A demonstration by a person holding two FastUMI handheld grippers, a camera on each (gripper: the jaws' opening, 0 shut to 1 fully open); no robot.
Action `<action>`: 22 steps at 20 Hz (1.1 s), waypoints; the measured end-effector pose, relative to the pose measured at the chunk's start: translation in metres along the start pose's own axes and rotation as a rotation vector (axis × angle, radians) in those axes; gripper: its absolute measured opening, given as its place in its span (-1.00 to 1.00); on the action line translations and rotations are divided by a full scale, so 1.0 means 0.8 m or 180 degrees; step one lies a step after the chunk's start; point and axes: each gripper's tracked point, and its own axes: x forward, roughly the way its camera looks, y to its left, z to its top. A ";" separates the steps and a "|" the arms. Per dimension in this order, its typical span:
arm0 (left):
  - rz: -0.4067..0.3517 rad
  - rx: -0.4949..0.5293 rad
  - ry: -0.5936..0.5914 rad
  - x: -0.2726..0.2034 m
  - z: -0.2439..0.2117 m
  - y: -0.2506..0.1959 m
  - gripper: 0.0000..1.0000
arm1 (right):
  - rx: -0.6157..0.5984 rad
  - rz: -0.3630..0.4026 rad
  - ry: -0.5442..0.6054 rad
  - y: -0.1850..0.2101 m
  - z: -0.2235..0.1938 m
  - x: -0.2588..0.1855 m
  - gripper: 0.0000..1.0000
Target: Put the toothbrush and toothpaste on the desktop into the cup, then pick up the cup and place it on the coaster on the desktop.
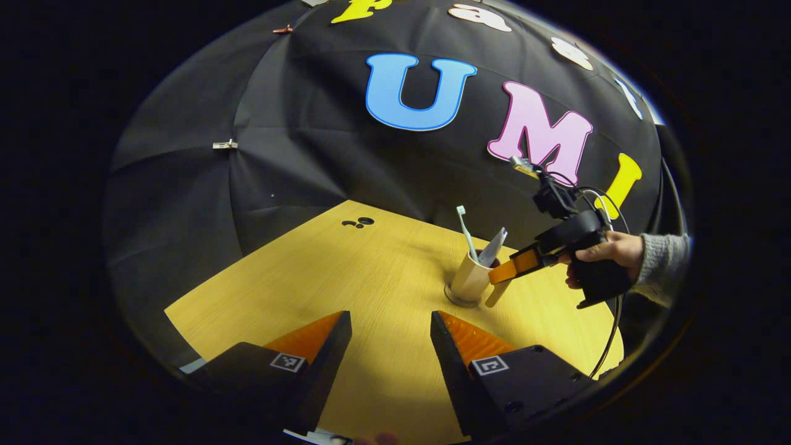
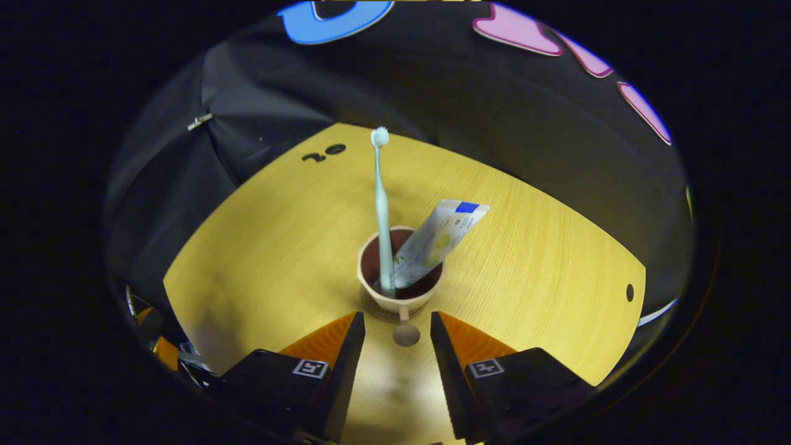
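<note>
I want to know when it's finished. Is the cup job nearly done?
Nearly, it looks like. The toothbrush and toothpaste already stand in the cup. The cup seems to sit on the coaster, whose edge peeks out underneath. The right hand-held gripper is open with the cup's handle between its fingers, not squeezing. The left hand-held gripper is open, holding nothing. All that seems left is pulling away.

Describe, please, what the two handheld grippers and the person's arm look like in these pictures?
Each gripper has two wedge-shaped fingers on black blocks, every block bearing a small square black-and-white marker. The left gripper shows this in its own view, the right gripper likewise. From the left gripper view, the right one has a black pistol-style handle, a camera mast on top and trailing black and white cables. The hand emerges from a grey knitted sleeve.
</note>
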 end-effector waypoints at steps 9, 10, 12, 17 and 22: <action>-0.0325 0.0517 -0.0394 -0.047 0.110 -0.042 0.65 | 0.0395 -0.0085 -0.1411 0.017 0.054 -0.201 0.90; -0.0341 0.0640 -0.0494 -0.052 0.125 -0.047 0.65 | 0.0413 -0.0135 -0.1520 0.016 0.053 -0.220 0.90; -0.0385 0.0820 -0.0669 -0.063 0.151 -0.058 0.66 | 0.0461 -0.0203 -0.1717 0.018 0.049 -0.258 0.91; -0.0563 0.0887 -0.0888 -0.089 0.186 -0.096 0.79 | 0.0524 -0.0324 -0.2130 0.017 0.034 -0.334 0.94; -0.0611 0.0934 -0.0976 -0.117 0.201 -0.108 0.82 | 0.0434 -0.0433 -0.2317 0.022 0.021 -0.372 0.95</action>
